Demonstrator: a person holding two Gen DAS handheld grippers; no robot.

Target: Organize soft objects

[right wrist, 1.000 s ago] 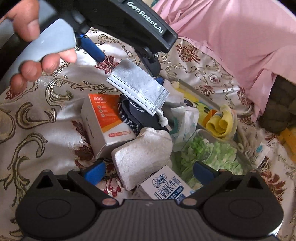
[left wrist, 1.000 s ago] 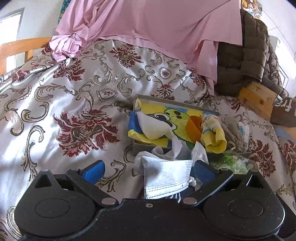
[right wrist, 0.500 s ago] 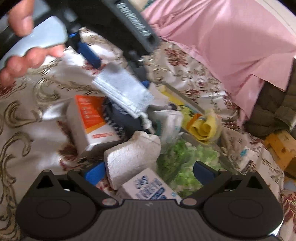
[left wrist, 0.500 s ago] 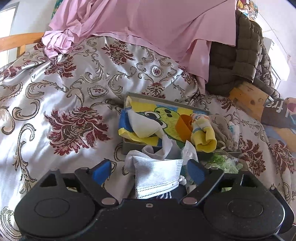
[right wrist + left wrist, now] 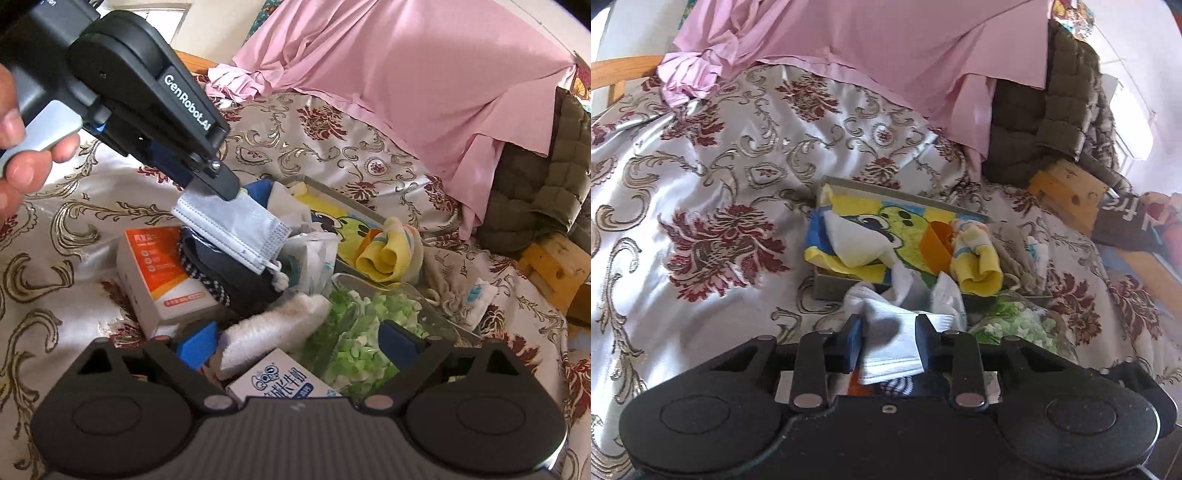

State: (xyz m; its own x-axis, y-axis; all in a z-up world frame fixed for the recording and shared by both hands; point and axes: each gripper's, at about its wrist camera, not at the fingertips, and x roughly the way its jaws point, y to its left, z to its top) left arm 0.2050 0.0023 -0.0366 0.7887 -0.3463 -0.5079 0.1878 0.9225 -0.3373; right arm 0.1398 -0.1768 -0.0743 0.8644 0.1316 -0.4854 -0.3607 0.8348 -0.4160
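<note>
**Sorting half done: mask pinched, tray partly filled**

Closing on the folded white face mask (image 5: 892, 350), the left gripper (image 5: 888, 341) had just been narrowing its jaws, and its blue pads pressed the mask from both sides; in the right wrist view the same mask (image 5: 231, 230) hung from those fingers above the pile, its ear loop dangling free; a person's hand (image 5: 22, 147) squeezed the gripper's handle at the upper left.

The right gripper (image 5: 299, 341) stood wide, its jaws only just begun to draw in, holding nothing; between and just ahead of its pads lay a white fluffy sponge-like pad (image 5: 273, 332), with a milk carton (image 5: 284, 382) below it and a clear bag of green bits (image 5: 354, 332) to the right.

Further out, the grey tray (image 5: 831, 284) on the patterned bedspread (image 5: 701, 184) already held a yellow cartoon cloth (image 5: 901, 229), a white sock (image 5: 857, 243) and a rolled yellow cloth (image 5: 975, 258); so part of the sorting looked done.

Left outside the tray were an orange-and-white box (image 5: 159, 273), a dark patterned garment (image 5: 221, 273) and a tissue packet (image 5: 314, 254); judging by that heap, the mask, the fluffy pad and the dark garment remained to be placed, and the task seemed near its middle.
</note>
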